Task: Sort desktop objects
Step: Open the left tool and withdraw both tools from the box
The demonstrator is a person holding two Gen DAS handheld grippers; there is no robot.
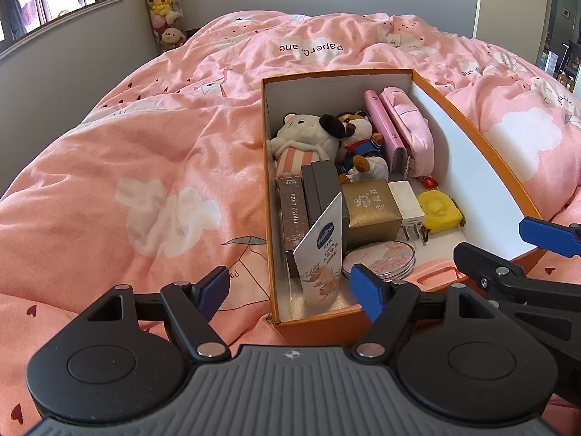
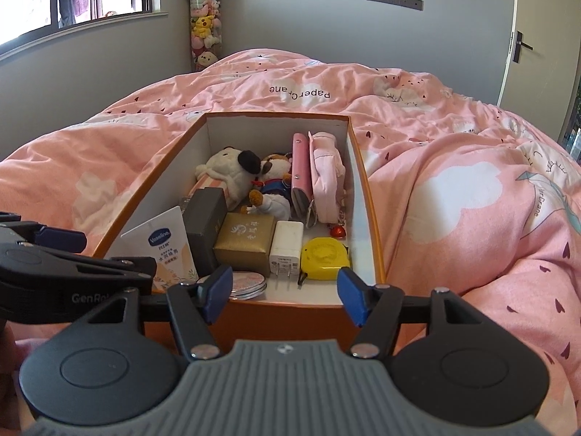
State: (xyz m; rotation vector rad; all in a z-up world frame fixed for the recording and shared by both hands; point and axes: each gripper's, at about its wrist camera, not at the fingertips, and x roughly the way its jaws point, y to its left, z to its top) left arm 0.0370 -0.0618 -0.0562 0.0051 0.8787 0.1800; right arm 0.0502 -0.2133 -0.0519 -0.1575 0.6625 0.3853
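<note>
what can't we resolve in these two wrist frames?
- Round tin: right wrist view, partly behind the right tool finger; lid print blurred.
- Vaseline tube: base hidden by the orange box wall, left wrist view.
- White charger: label print too small.
- Left tool: open, holding nothing; its body is cut by the frame edge.

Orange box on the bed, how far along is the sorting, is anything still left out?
It looks nearly done. The orange box already holds the plush toys, gold box, white charger, yellow tape measure and Vaseline tube. Both the left gripper and right gripper are open and empty. No loose items show on the pink duvet.
</note>
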